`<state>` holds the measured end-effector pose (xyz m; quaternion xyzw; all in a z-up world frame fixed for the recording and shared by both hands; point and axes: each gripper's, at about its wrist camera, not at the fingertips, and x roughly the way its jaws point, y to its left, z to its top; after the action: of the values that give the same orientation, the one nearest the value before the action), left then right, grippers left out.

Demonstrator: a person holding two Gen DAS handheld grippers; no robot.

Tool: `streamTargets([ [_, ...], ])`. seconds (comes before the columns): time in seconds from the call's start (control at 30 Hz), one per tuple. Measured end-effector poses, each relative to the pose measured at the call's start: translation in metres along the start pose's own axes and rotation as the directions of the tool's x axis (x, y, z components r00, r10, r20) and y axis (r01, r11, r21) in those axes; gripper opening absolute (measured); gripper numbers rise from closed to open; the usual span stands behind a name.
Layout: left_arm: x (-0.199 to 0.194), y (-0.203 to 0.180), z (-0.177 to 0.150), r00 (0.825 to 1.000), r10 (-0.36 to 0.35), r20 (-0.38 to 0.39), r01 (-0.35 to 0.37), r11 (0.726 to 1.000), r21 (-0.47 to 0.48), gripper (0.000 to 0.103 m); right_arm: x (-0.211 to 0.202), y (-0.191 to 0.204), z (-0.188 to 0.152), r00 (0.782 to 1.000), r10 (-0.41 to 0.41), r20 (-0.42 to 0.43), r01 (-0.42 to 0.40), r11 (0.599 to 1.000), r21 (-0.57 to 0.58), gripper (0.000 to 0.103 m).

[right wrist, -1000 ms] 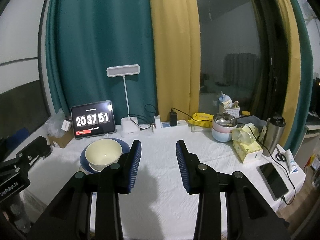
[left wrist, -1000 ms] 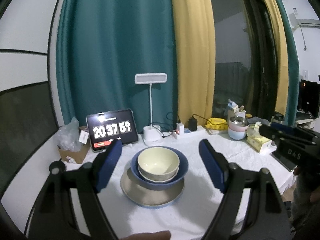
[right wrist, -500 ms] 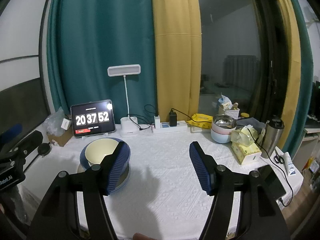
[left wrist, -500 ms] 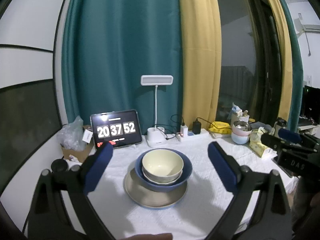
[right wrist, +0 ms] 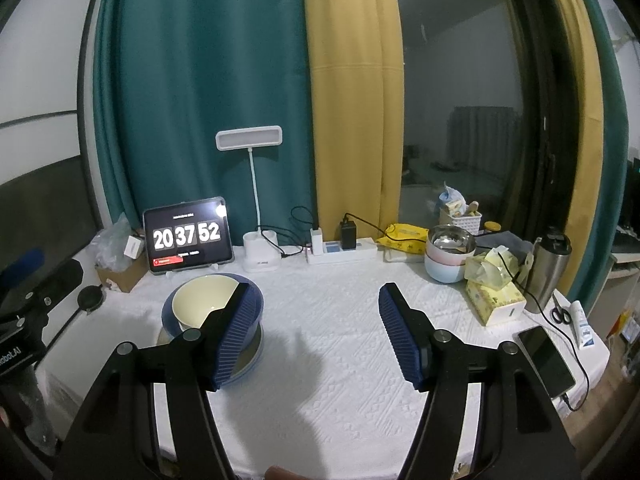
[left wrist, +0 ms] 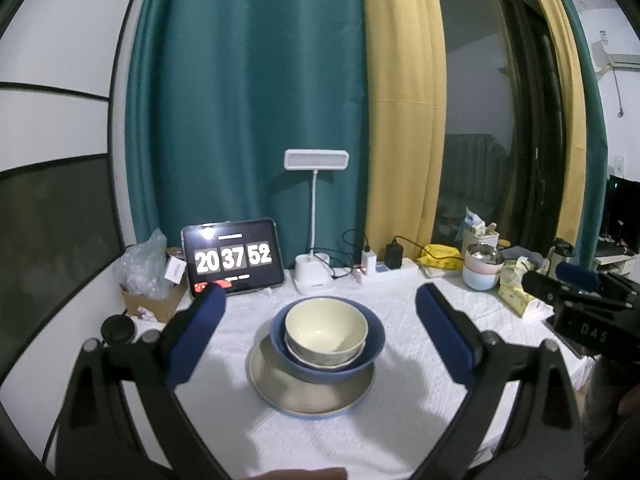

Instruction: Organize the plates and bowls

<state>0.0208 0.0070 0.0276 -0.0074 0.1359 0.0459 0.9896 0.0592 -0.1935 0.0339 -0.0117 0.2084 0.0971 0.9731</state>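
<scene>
Left tool (left wrist: 320, 312) now spread wide, empty, framing the stack | right tool (right wrist: 314, 328) has widened too, empty over bare tabletop (right wrist: 340, 400) | cream bowl (left wrist: 326, 330) nested in blue bowl (left wrist: 370, 354) on plate (left wrist: 280, 394), centre-left | stacking looks finished.

Dim indoor light, seemingly from overhead behind the cameras, casts soft shadows on the tablecloth (right wrist: 320, 360), while fisheye distortion bends the dark edges.

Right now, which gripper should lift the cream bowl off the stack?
Left. The left gripper is open and frames the cream bowl dead ahead; the right gripper faces bare tablecloth, stack off to its left.
</scene>
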Motion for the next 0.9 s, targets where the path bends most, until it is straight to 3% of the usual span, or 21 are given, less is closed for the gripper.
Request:
streamTargets([
  [0.9,0.0012,-0.0034,-0.0064,1.000,0.004,-0.013,-0.004,1.000,-0.008,0.097,-0.0003,0.0003,0.0005,1.000,0.001,-0.003,-0.001,1.000,0.000,0.068],
])
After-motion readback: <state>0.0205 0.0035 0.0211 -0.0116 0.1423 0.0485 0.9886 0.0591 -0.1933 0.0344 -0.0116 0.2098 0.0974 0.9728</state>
